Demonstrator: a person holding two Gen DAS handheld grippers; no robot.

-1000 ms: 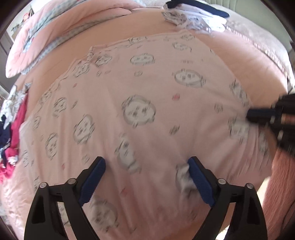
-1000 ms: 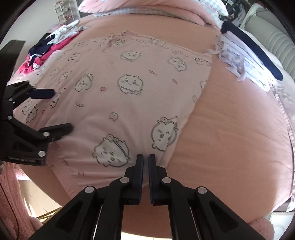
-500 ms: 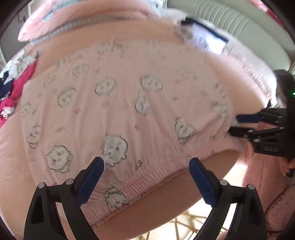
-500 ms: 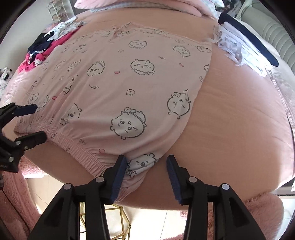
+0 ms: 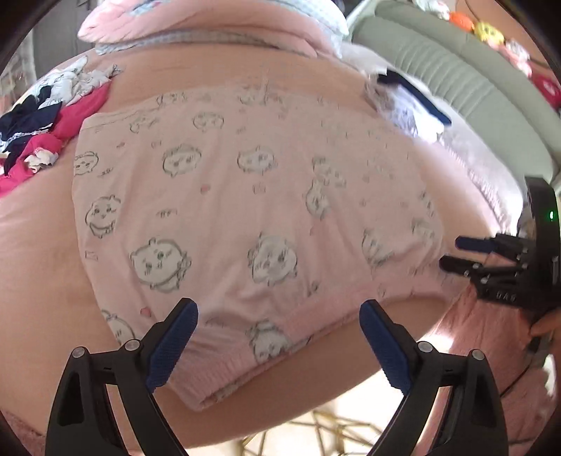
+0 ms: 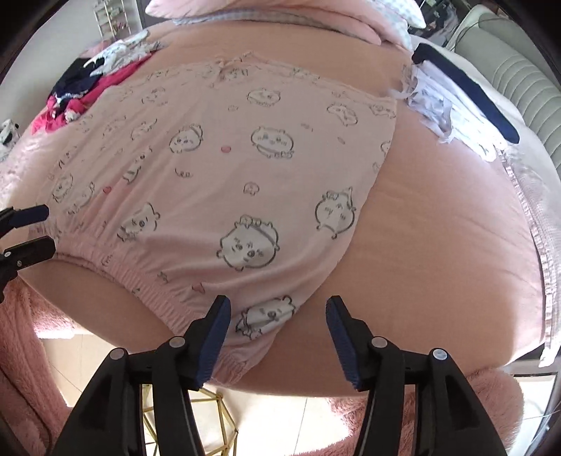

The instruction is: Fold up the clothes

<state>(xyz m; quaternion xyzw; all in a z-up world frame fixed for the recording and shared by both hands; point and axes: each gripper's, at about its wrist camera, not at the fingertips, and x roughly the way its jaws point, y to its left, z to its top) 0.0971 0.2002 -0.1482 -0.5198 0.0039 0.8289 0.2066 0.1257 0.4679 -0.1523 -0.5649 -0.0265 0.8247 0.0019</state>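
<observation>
Pink pyjama shorts [image 5: 245, 210] printed with cartoon faces lie flat on the pink bed, their elastic hems at the near edge. My left gripper [image 5: 278, 342] hangs open just above the near left hem, holding nothing. In the right wrist view the same pink pyjama shorts [image 6: 217, 182] spread out ahead, and my right gripper [image 6: 278, 338] is open over the near right hem corner, empty. The left wrist view also catches the right gripper [image 5: 452, 252] at the right edge, and the right wrist view has the left gripper [image 6: 38, 228] at its left edge.
A heap of red, navy and white clothes [image 6: 91, 84] lies at the far left of the bed. A white and navy garment [image 6: 455, 94] sits at the far right. A pink pillow [image 5: 196, 24] is at the head. A gold wire frame [image 6: 210, 417] stands on the floor below.
My right gripper was shut on the shorts' hem a second ago and has opened, letting go. Both grippers have pulled back toward the bed's near edge.
</observation>
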